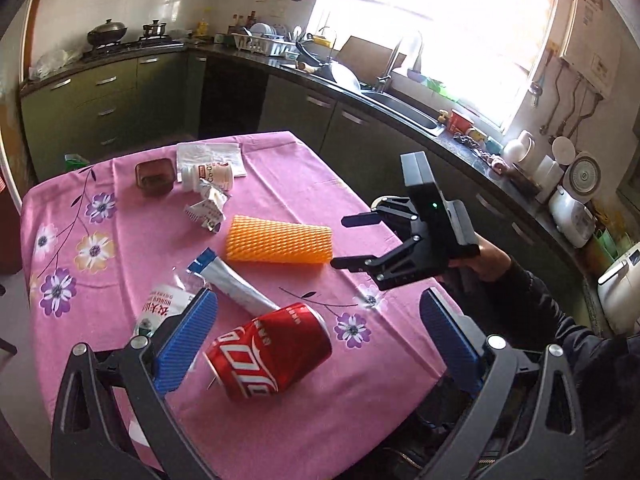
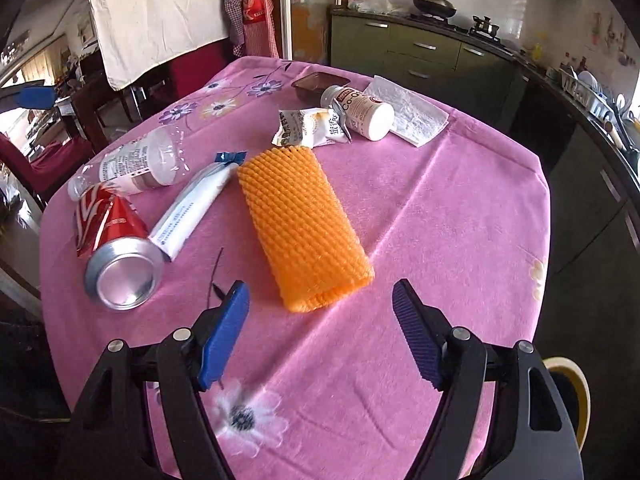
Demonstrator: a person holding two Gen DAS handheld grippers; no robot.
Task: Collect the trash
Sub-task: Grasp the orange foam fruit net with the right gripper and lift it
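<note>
My left gripper (image 1: 320, 332) stands wide apart and empty around the dented red aluminium cola can (image 1: 270, 354), low in the left wrist frame. My right gripper (image 2: 320, 332) is likewise spread and empty, facing the orange foam mesh sleeve (image 2: 304, 228) at centre frame. I judge the can could roll or squirt sideways if I close off-centre. The white toothpaste tube (image 2: 192, 208) touches the can and may drag along; the clear crumpled plastic bottle (image 2: 132, 164) lies just beside it on the pink floral tablecloth (image 2: 460, 232).
</note>
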